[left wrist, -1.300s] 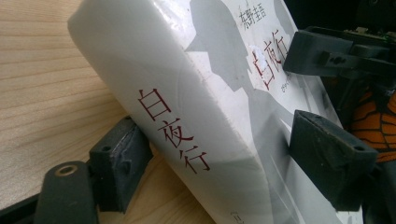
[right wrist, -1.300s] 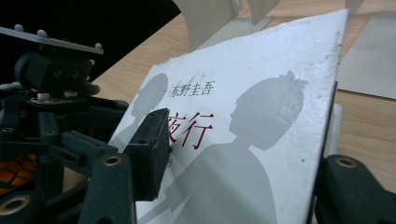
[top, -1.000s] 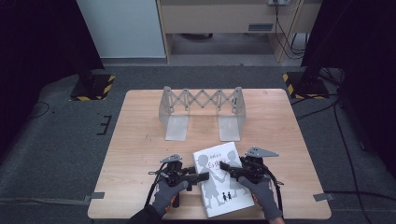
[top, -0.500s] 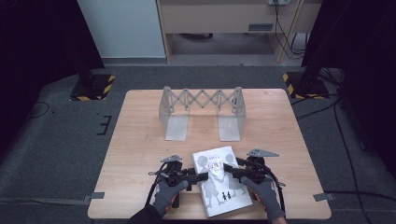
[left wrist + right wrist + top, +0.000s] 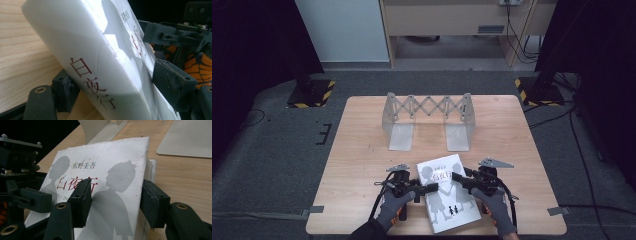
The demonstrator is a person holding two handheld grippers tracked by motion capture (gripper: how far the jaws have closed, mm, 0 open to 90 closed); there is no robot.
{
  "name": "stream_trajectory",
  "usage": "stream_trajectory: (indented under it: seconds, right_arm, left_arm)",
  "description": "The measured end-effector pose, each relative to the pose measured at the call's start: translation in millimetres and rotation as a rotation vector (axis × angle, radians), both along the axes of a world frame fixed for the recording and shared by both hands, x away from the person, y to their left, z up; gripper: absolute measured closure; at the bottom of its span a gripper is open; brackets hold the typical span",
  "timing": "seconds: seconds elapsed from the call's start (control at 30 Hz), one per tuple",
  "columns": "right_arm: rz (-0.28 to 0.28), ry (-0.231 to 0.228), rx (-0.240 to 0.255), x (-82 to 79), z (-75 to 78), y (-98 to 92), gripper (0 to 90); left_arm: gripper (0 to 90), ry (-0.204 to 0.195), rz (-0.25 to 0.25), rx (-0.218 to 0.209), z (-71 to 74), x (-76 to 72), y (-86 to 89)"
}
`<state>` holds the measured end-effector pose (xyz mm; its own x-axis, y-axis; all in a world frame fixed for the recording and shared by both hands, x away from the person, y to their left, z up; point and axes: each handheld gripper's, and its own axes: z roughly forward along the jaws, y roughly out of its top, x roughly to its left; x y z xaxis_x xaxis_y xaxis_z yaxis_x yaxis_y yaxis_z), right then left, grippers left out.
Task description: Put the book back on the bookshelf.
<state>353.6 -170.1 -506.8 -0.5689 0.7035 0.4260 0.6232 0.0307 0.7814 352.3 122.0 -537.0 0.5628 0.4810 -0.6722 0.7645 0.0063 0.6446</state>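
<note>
A white paperback book [image 5: 447,200] with grey figure silhouettes and red characters lies near the table's front edge. My left gripper [image 5: 432,188] comes in from the book's left and holds the spine side. In the left gripper view the spine [image 5: 100,62] sits tilted between the two jaws, one under it and one on the cover. My right gripper [image 5: 457,178] reaches in from the right. In the right gripper view one jaw presses on the cover [image 5: 112,195] and the other sits against the page-edge side. Gloved hands hold both grippers.
A grey metal expanding book rack [image 5: 427,107] stands at the middle back of the wooden table [image 5: 362,175], with two flat base plates, one of them [image 5: 190,137] just beyond the book. Dark floor surrounds the table.
Both grippers have moved inward toward each other and onto the book; the left one now reaches its spine edge and the right one lies over the cover. The book has barely shifted.
</note>
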Motion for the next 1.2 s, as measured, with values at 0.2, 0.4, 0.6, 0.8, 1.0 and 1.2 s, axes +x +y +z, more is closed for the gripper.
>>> stream_trajectory:
  seconds: [0.2,0.4,0.6,0.8,1.0,1.2]
  right_arm:
    - [0.005,0.001,0.012,2.3,-0.1,3.3,46.5]
    - [0.005,0.028,0.058,6.2,-1.5,-2.2,44.9]
    - [-0.052,-0.007,0.066,9.5,1.0,-15.4,40.6]
    - [-0.142,-0.02,0.048,13.0,-0.9,-31.4,33.6]
    - [-0.182,-0.028,-0.042,15.0,-4.6,-35.7,30.9]
    - [-0.218,-0.06,-0.142,16.0,-6.8,-38.6,27.8]
  left_arm:
    - [23.3,0.009,-0.009,-0.02,-2.3,4.9,-5.0]
    - [31.9,0.006,0.002,-0.048,6.9,5.0,-1.7]
    - [37.2,-0.021,0.011,-0.058,19.7,6.8,3.9]
    - [41.1,-0.053,0.018,-0.061,33.8,9.5,12.8]
    - [47.0,-0.115,0.034,-0.075,54.4,12.9,22.6]
    - [51.2,-0.219,0.083,-0.057,80.3,16.1,30.2]
